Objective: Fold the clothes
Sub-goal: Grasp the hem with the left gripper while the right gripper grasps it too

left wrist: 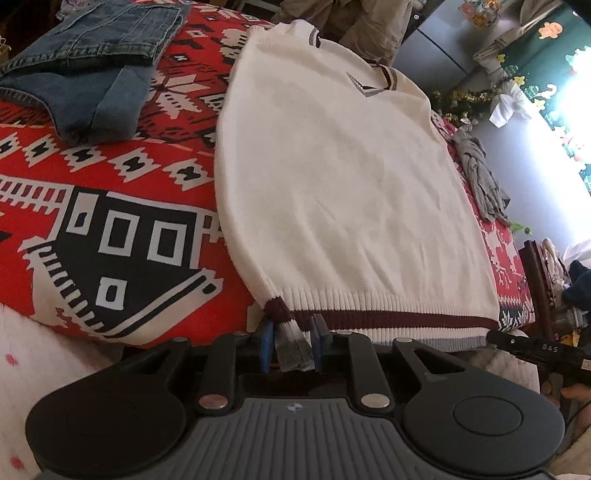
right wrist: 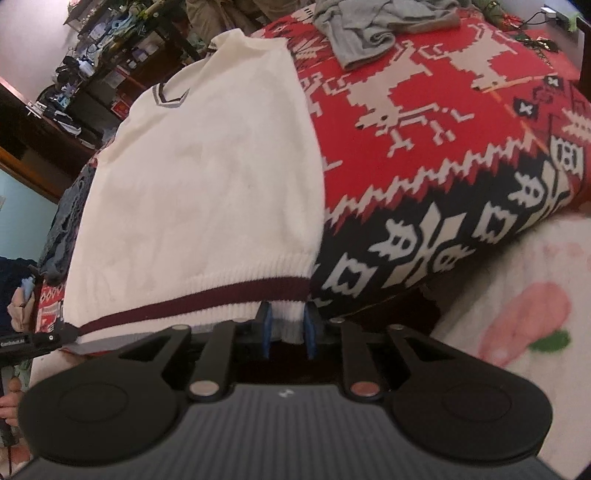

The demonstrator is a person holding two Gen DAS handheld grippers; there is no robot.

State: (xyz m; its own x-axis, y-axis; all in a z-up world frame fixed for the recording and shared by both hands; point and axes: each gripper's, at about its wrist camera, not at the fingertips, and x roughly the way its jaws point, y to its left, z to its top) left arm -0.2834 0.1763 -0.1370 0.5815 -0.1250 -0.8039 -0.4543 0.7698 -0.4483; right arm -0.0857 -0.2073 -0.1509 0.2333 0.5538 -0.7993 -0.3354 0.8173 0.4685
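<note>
Left wrist, sweater (left wrist: 332, 177) hem corner between blue fingers (left wrist: 266, 345), pinched

The sweater (left wrist: 332, 177) lies flat on the blanket-covered bed (left wrist: 110, 229), hem nearest both tools. The left tool (left wrist: 291, 347) sits at the hem's left corner, the right tool (right wrist: 288, 332) at its right corner. Folded jeans (left wrist: 92, 66) lie beyond and left; a crumpled garment (right wrist: 373, 26) beyond and right.
</note>
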